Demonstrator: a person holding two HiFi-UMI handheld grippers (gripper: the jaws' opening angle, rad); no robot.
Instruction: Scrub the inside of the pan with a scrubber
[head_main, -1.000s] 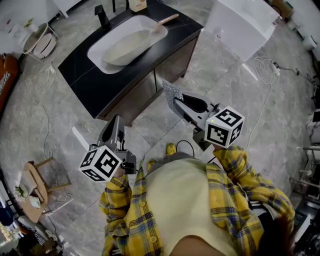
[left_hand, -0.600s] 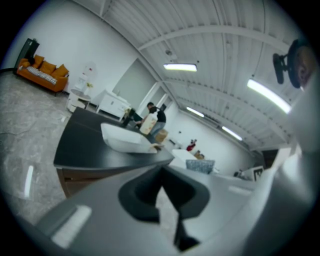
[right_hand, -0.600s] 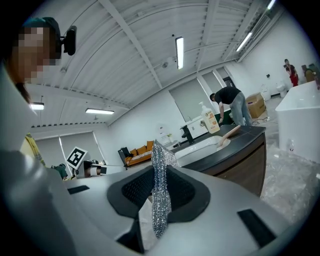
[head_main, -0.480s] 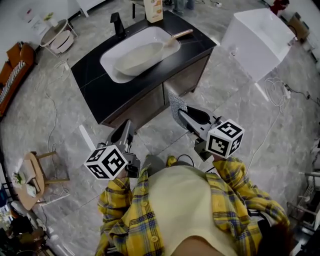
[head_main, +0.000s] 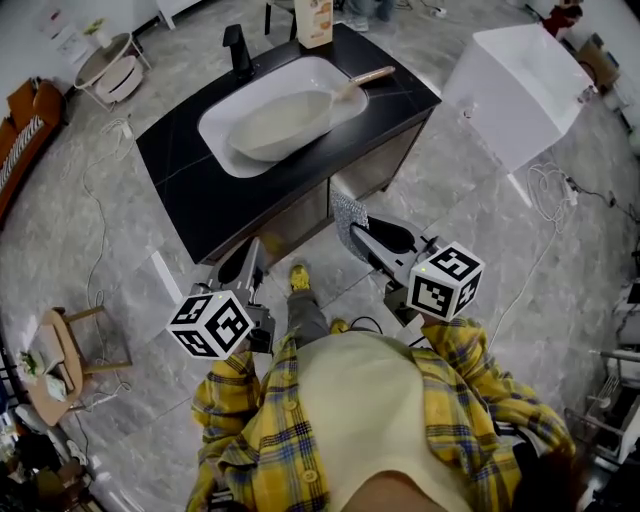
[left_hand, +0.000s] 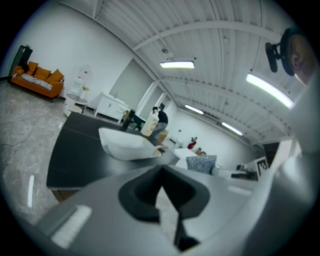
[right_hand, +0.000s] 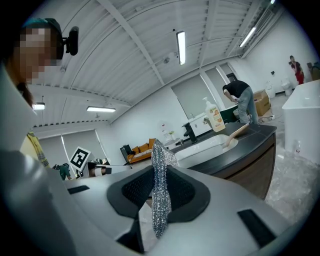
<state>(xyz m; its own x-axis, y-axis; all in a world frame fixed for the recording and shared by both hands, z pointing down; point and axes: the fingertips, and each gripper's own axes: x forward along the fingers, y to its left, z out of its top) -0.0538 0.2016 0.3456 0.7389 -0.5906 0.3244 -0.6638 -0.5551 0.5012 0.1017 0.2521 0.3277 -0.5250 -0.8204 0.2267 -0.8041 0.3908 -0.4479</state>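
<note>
The cream pan (head_main: 285, 122) with a wooden handle (head_main: 366, 77) lies in the white sink (head_main: 222, 140) of a black counter (head_main: 190, 195). In the right gripper view the sink (right_hand: 202, 146) and pan handle (right_hand: 236, 133) show ahead. My right gripper (head_main: 353, 228) is shut on a silvery mesh scrubber (head_main: 347, 210) and hangs over the floor just short of the counter's front. That scrubber (right_hand: 160, 192) stands upright between its jaws. My left gripper (head_main: 250, 252) is shut on nothing, also short of the counter, and its own view shows the sink (left_hand: 125, 144) ahead.
A black faucet (head_main: 236, 47) and a soap carton (head_main: 315, 20) stand behind the sink. A white box (head_main: 520, 75) sits to the right, and a small wooden stool (head_main: 60, 362) to the left. Cables lie on the marble floor. A person (right_hand: 243, 99) bends by the counter's far end.
The person has stepped closer to the counter, with a yellow shoe now forward between the grippers. Both grippers keep their pose, and the scrubber stays held.
</note>
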